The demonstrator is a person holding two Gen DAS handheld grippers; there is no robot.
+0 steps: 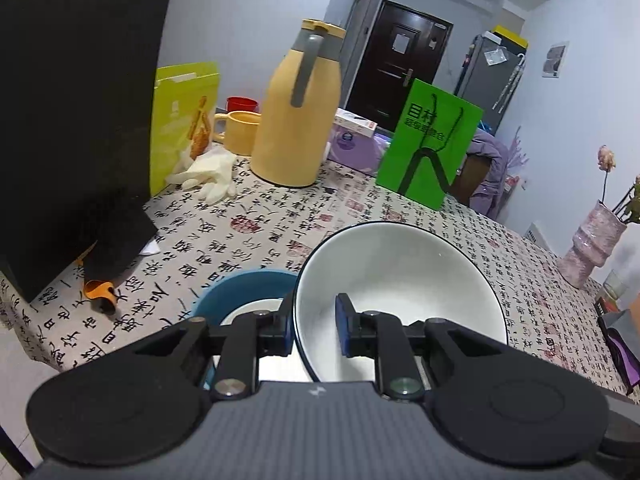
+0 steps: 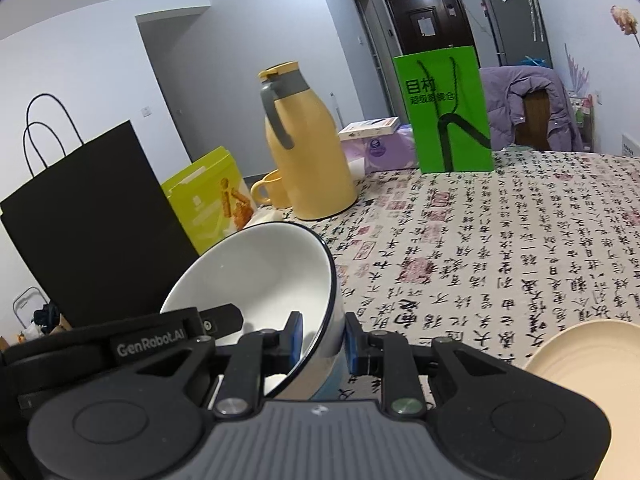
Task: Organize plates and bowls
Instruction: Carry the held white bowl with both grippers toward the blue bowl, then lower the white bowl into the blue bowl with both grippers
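White bowl (image 1: 400, 280), black-rimmed, sits tilted between my two claws: the left claw (image 1: 314, 330) pinches one side of its wall, the right claw (image 2: 322, 342) the opposite side. A blue bowl (image 1: 244, 288) lies just beside it on the desk (image 1: 280, 220), half hidden behind my left claw. A cream plate (image 2: 588, 352) is cut off at the right view's edge.
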